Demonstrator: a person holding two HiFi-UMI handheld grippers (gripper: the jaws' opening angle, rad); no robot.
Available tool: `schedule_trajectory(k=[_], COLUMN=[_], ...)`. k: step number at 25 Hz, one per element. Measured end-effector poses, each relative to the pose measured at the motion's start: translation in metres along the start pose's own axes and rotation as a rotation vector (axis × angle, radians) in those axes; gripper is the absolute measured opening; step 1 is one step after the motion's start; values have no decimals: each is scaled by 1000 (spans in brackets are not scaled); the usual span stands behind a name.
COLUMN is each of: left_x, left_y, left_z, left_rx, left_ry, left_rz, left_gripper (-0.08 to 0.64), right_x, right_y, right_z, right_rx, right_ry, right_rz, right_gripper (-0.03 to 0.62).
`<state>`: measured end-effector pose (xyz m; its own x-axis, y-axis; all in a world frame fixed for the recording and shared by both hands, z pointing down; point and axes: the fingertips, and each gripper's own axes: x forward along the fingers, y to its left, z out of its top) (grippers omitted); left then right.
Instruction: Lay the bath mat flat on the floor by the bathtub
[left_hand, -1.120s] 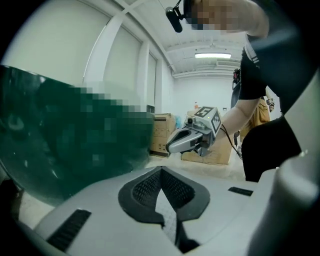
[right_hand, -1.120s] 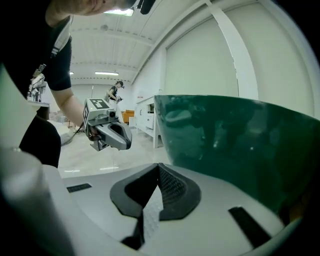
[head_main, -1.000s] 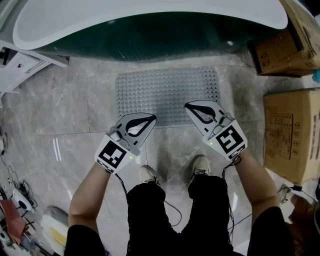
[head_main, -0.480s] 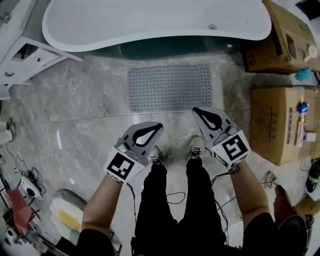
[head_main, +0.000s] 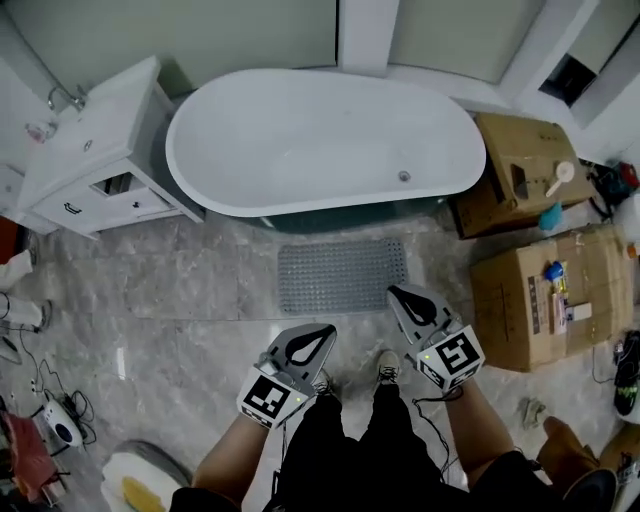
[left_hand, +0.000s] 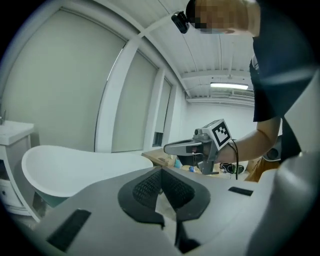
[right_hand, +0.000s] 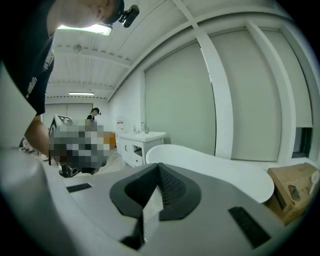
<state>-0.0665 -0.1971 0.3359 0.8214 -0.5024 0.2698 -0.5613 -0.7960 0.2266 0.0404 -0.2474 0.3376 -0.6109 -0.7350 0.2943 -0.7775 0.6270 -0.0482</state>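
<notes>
The grey studded bath mat (head_main: 342, 275) lies flat on the marble floor just in front of the white bathtub (head_main: 320, 140). Both grippers are held high above the floor, near the person's waist, well short of the mat. My left gripper (head_main: 325, 333) is shut with nothing between its jaws; in the left gripper view its tips (left_hand: 161, 170) point toward the tub (left_hand: 75, 167). My right gripper (head_main: 394, 293) is also shut and empty, its tips (right_hand: 159, 165) aimed at the tub (right_hand: 210, 165). The right gripper (left_hand: 167, 148) also shows in the left gripper view.
A white vanity cabinet (head_main: 95, 160) stands left of the tub. Cardboard boxes (head_main: 545, 295) with small items on top sit at the right. Cables and devices (head_main: 50, 420) clutter the floor at the lower left. The person's shoes (head_main: 388, 368) stand behind the mat.
The person has stood up: both grippers rose away from the mat's near edge, and the head view now takes in the whole tub, the vanity and the boxes. The mat stays flat.
</notes>
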Motion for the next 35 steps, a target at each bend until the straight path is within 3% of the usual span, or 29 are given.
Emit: schedule_trajectory(k=[5,8,11,16,22,35], left_x=[-39,-56,-68,-77,-80,-68], left_y=[5,6,-9,-40,-72,-248], left_z=[54,70,77,82,61,38], left_rx=[75,78,81,96,50,20], left_ry=[-80,-121,-135,-135,-68,-83], left_rz=[71,120,118,96,158,181], left_gripper=[15,15,15,15,15,15], right_x=[-15,-29,-54,-101,-148,-288], right_y=[38,57,72,82,81,96], right_z=[70,95,107,100,77,34], right_rx=[-46,-38,-10,26,65,79], right_ry=[-64,-100,-133,-131,-96,-112], right_rz=[-27,-61,-85,-114,-173,-130], right_gripper=[17,17,17,17,17,17])
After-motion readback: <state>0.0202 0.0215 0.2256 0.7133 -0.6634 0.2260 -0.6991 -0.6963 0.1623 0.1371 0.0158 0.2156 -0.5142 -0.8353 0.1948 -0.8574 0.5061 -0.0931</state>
